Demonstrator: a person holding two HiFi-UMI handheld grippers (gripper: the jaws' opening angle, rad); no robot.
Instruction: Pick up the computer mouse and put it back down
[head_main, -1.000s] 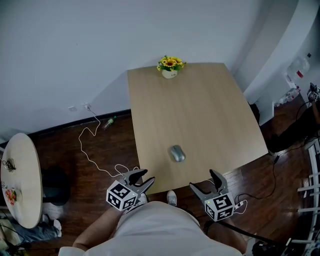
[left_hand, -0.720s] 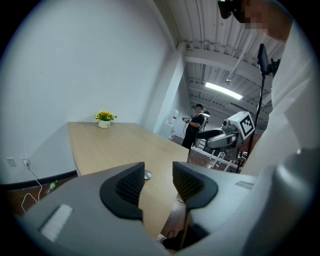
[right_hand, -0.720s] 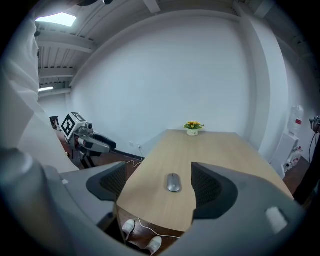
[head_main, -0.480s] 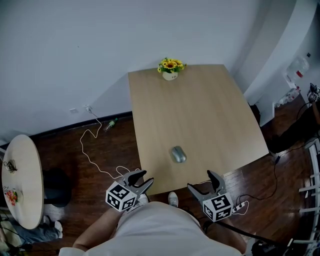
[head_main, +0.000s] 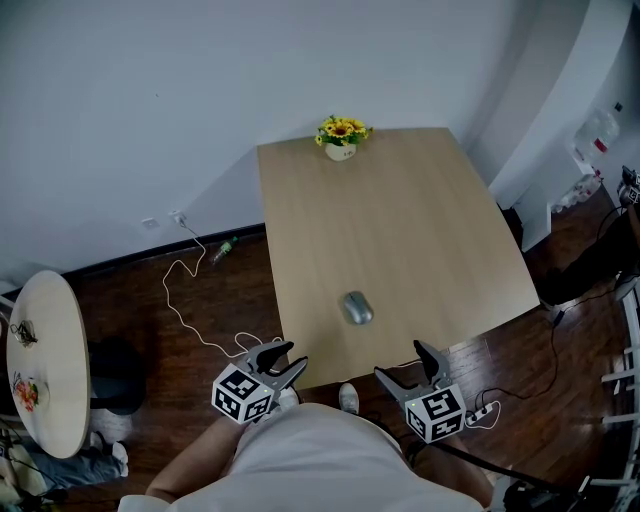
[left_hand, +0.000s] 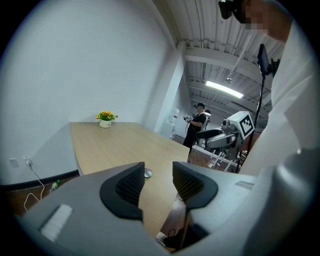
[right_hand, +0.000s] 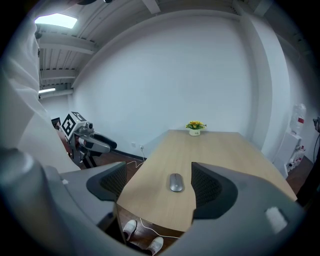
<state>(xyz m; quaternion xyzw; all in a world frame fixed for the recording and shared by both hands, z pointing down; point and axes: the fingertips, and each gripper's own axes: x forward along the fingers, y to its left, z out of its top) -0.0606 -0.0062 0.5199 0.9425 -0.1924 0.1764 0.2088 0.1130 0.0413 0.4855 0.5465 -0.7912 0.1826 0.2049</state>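
Note:
A grey computer mouse (head_main: 356, 308) lies on the light wooden table (head_main: 400, 230), near its front edge. It also shows small in the left gripper view as the mouse (left_hand: 148, 173) and between the jaws in the right gripper view as the mouse (right_hand: 175, 182). My left gripper (head_main: 285, 359) hovers off the table's front left corner, jaws open and empty. My right gripper (head_main: 409, 366) is held just before the front edge, to the right of the mouse, open wide with nothing in it.
A small pot of yellow flowers (head_main: 340, 135) stands at the table's far edge. A white cable (head_main: 190, 300) trails over the dark wood floor at the left, beside a round side table (head_main: 45, 360). A person (left_hand: 196, 125) stands far off in the room.
Hardly anything differs: the view has shifted slightly and the right gripper sits a touch lower and to the left than one second ago. The mouse has not moved.

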